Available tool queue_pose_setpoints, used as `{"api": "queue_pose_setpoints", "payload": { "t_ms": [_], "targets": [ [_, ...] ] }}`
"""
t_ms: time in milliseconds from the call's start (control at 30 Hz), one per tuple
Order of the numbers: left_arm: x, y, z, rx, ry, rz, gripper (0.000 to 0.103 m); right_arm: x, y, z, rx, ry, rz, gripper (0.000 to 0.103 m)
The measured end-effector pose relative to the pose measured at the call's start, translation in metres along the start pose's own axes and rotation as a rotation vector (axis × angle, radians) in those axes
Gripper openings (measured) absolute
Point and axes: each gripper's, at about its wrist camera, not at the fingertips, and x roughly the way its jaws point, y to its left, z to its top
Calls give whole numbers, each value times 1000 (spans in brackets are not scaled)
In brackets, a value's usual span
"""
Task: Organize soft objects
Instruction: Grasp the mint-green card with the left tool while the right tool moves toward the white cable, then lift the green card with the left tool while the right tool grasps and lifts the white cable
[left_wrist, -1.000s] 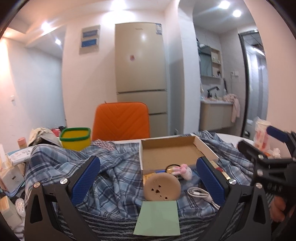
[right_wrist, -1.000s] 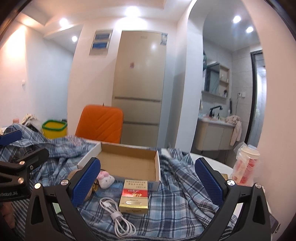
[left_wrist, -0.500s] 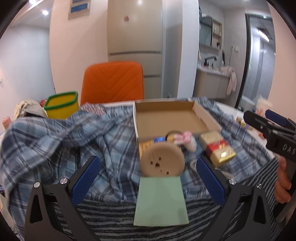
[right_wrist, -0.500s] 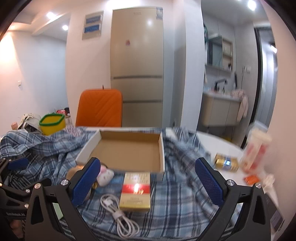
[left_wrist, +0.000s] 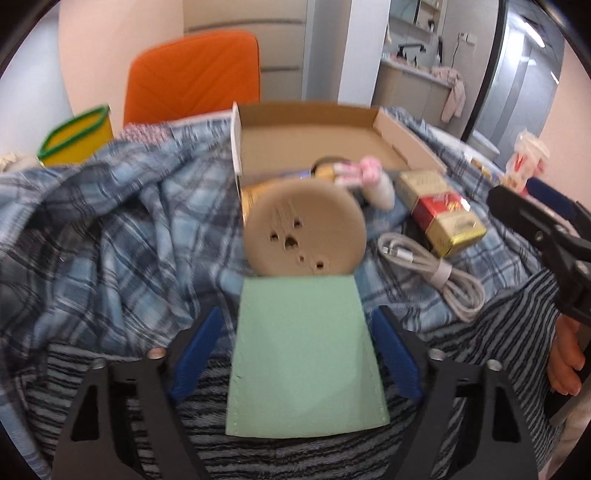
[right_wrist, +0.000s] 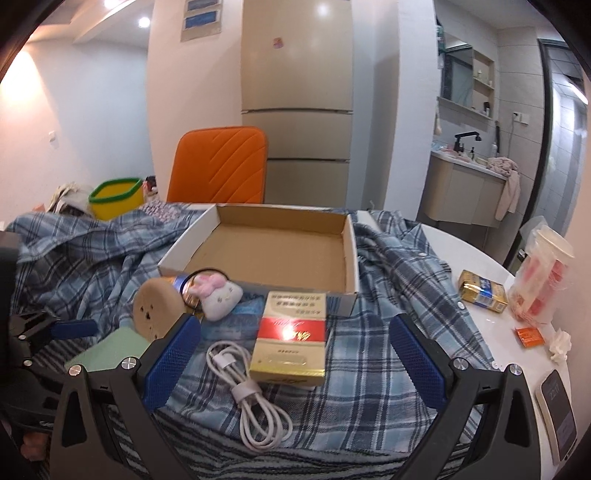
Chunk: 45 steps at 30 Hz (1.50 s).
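Note:
A pale green cloth (left_wrist: 303, 354) lies flat on a striped fabric (left_wrist: 110, 373). My left gripper (left_wrist: 299, 314) points down over it, jaws closing, blue pads just outside the cloth's two side edges and apart from them. Behind the cloth a tan round sponge (left_wrist: 304, 229) leans against an open cardboard box (left_wrist: 317, 114), beside a pink and white plush (left_wrist: 369, 177). My right gripper (right_wrist: 295, 325) stands open, wide, over a red and gold carton (right_wrist: 291, 339), gripping nothing. The sponge (right_wrist: 155, 310), plush (right_wrist: 218, 295) and green cloth (right_wrist: 110, 350) lie at its left.
A blue plaid shirt (right_wrist: 92, 258) covers the table. A coiled white cable (right_wrist: 255, 395) lies by the carton. A yellow bin (right_wrist: 114, 199) and orange chair (right_wrist: 221, 166) stand behind. A bagged cup (right_wrist: 543, 277), gold packet (right_wrist: 482, 291) and small device (right_wrist: 557, 406) sit at right.
Both grippers tipped downward and came closer to the table. The left jaws narrowed from wide open to just outside the green cloth's edges. The right jaws stayed wide.

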Motion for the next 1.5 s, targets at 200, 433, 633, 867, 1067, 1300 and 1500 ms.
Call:
{"api": "queue_pose_setpoints", "payload": {
  "t_ms": [200,433,633,867,1067,1300,1500],
  "targets": [
    [-2,2,-3,-17,3,-27,70,8,-1,-3,-2,64,55,100],
    [-25,-2,-4,14,-118,-33,70,31,12,-11,-53,201,158,79],
    [-58,-1,-7,13,-338,-28,70,40,17,-18,-85,241,154,68],
    [-86,1,-14,-12,-525,19,70,33,22,-23,-119,252,202,52],
    [-97,5,-17,-31,-600,59,70,36,23,-27,-134,313,249,35],
    [-93,4,-18,-22,-588,62,70,51,18,-32,-96,364,198,32],
    [-91,1,-19,-19,-573,63,70,54,28,-37,-161,367,177,25]
  ]
}}
